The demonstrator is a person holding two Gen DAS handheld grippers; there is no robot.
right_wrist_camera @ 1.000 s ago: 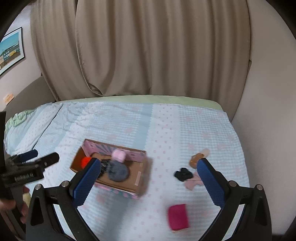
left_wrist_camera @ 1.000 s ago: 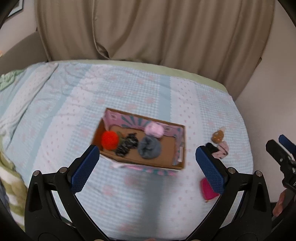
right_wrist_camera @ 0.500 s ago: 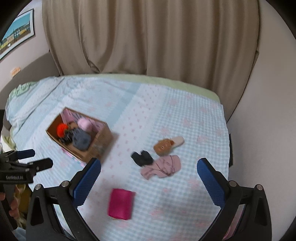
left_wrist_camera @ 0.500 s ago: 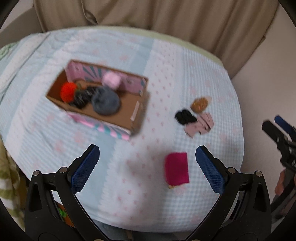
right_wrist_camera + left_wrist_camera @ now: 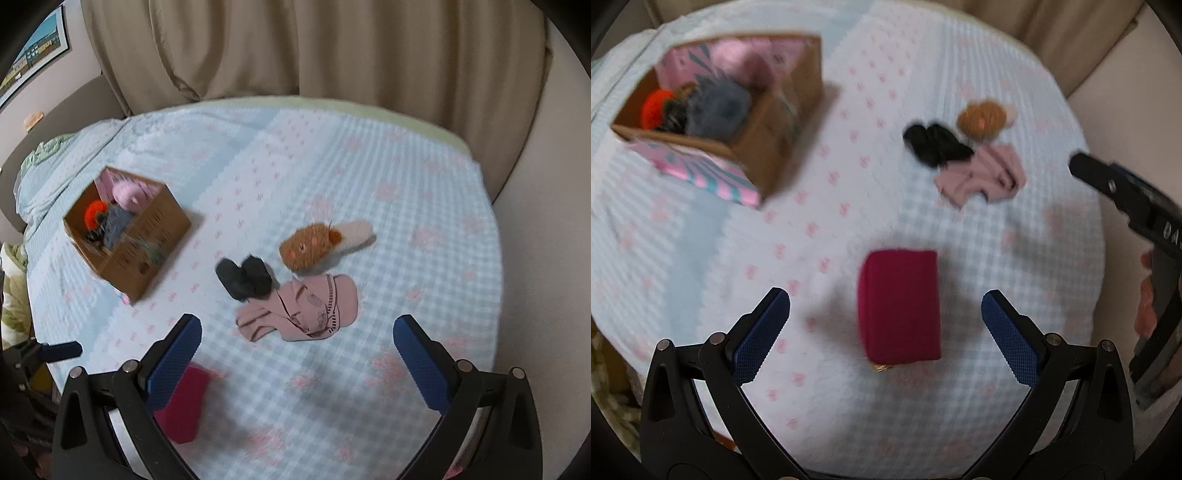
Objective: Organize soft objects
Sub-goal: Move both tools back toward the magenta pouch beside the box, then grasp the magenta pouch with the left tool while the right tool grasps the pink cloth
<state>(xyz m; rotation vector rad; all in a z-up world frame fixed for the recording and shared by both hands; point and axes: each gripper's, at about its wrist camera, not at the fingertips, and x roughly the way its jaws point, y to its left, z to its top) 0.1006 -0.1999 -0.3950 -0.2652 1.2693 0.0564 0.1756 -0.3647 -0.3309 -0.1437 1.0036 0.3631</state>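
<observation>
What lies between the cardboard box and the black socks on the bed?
Only bare bedspread in the right wrist view: nothing lies between the cardboard box and the black socks.

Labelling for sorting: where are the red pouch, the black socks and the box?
red pouch (image 5: 900, 302), left wrist view, top face.
black socks (image 5: 243, 277), right wrist view, middle.
box (image 5: 147, 236), right wrist view, side wall.

left gripper (image 5: 885, 317) gapes wide over the magenta pouch (image 5: 900, 305).
</observation>
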